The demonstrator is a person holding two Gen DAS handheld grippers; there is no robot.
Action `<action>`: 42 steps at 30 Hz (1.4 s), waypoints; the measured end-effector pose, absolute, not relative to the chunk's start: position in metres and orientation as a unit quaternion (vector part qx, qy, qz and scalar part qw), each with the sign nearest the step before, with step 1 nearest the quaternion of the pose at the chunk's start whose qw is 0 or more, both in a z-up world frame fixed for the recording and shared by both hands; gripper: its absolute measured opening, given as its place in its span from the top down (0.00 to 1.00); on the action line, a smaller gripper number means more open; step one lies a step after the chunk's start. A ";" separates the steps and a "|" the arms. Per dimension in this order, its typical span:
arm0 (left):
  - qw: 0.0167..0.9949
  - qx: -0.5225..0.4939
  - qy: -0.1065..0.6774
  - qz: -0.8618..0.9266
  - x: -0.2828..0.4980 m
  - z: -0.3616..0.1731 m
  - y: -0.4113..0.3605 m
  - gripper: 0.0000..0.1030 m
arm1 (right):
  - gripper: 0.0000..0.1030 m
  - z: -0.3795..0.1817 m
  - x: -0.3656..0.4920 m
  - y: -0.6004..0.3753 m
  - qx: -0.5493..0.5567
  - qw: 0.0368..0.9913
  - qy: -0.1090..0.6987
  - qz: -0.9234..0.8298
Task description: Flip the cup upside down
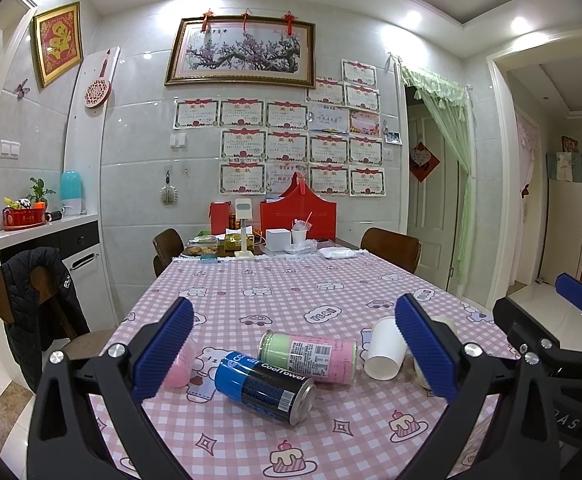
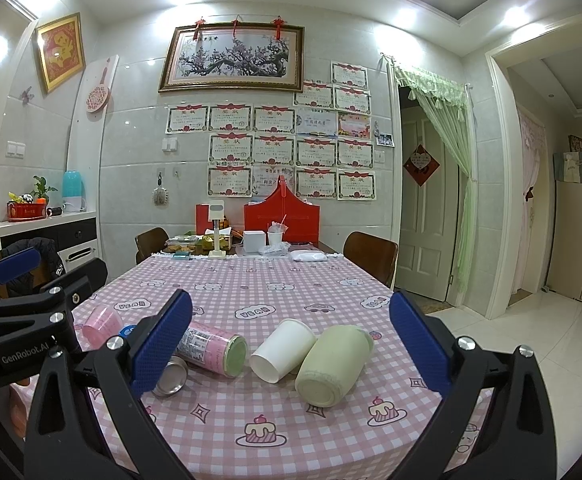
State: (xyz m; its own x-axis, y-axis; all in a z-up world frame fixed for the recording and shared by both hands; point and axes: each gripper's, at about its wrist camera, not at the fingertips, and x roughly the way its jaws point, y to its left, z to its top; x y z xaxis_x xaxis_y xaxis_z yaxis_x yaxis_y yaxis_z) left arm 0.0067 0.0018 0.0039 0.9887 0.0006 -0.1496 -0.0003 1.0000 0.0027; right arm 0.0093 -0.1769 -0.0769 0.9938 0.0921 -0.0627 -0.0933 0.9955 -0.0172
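Observation:
A white paper cup (image 1: 384,348) lies on its side on the pink checked tablecloth (image 1: 275,304), its mouth toward me; it also shows in the right wrist view (image 2: 281,350). A pale green cup (image 2: 333,364) lies on its side just right of it, touching it. A pink plastic cup (image 2: 101,325) lies at the left, also seen in the left wrist view (image 1: 181,364). My left gripper (image 1: 295,348) is open and empty above the near cans. My right gripper (image 2: 291,344) is open and empty above the white and green cups.
A blue and black can (image 1: 265,388) and a pink and green can (image 1: 309,356) lie on their sides between the cups. Boxes, a red bag (image 1: 297,212) and food crowd the table's far end. Chairs (image 1: 391,248) stand around; a jacket hangs on the left chair.

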 end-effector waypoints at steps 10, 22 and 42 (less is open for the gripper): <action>0.997 0.002 0.079 0.001 0.007 -0.004 0.003 0.04 | 0.08 -0.079 0.014 -0.175 -0.011 0.998 0.032 0.046; 0.996 0.004 0.092 -0.002 0.010 -0.007 -0.002 0.04 | 0.08 -0.093 0.023 -0.176 -0.011 0.998 0.040 0.043; 0.987 0.004 0.158 -0.002 0.040 -0.035 -0.006 0.04 | 0.08 -0.104 0.042 -0.185 -0.004 0.996 0.085 0.040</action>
